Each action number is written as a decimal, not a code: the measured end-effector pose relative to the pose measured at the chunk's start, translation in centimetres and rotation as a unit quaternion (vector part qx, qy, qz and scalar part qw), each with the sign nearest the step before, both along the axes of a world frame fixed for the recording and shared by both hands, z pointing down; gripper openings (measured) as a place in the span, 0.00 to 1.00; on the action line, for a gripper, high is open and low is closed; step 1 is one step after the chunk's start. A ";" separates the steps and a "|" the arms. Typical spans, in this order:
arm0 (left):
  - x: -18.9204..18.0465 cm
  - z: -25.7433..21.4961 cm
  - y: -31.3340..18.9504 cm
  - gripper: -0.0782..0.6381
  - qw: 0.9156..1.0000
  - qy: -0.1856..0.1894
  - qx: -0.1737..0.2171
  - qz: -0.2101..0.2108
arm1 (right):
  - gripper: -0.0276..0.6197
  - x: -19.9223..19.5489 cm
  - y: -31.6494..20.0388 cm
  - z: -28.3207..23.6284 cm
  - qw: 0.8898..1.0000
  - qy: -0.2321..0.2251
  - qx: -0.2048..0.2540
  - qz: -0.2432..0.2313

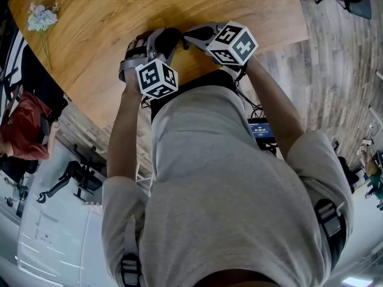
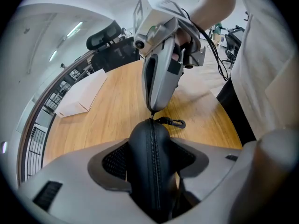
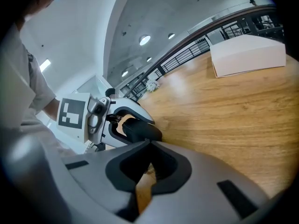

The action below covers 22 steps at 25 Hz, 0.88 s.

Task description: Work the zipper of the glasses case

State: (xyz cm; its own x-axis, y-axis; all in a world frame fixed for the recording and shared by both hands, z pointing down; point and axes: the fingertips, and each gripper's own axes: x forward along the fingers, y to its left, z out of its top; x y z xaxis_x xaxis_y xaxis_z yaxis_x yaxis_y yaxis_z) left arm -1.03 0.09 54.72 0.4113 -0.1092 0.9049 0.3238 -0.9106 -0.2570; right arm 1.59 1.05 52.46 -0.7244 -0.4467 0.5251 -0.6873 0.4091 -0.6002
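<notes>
A black glasses case (image 2: 150,162) stands on edge between the pads of my left gripper (image 2: 152,158), which is shut on it. Its zipper (image 2: 154,153) runs up the middle and looks closed along the stretch I see. At the zipper's far end, my right gripper (image 2: 152,109) is shut with its tips pinched on the small zipper pull. A black clip (image 2: 172,122) hangs off that end. In the right gripper view, my right gripper (image 3: 149,143) meets the case (image 3: 142,132), with the left gripper (image 3: 122,121) behind. In the head view both grippers, left gripper (image 1: 149,46) and right gripper (image 1: 190,37), work over the wooden table (image 1: 119,17).
A white box (image 2: 81,97) (image 3: 247,55) lies further out on the table. A small bunch of flowers (image 1: 42,17) sits at the far left corner. The table's near edge (image 1: 108,115) runs just under my hands, close to the person's body.
</notes>
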 end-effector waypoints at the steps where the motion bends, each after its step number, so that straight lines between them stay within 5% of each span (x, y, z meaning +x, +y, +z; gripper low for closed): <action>1: 0.1 0.0 0.0 0.48 1.000 -0.001 0.000 0.002 | 0.08 0.3 -0.1 0.4 1.000 0.003 -0.003 0.001; 6: 0.1 0.1 0.3 0.48 1.000 0.003 -0.007 -0.006 | 0.08 0.8 -0.4 1.6 1.000 0.014 -0.013 0.004; 14: 0.6 0.1 -0.7 0.48 1.000 0.003 -0.002 -0.019 | 0.08 -0.5 -0.5 -2.2 0.999 -0.034 0.000 0.017; 22: 1.3 0.1 -0.9 0.48 1.000 0.007 0.004 -0.020 | 0.08 -0.4 -0.6 -2.4 1.000 -0.017 0.004 0.022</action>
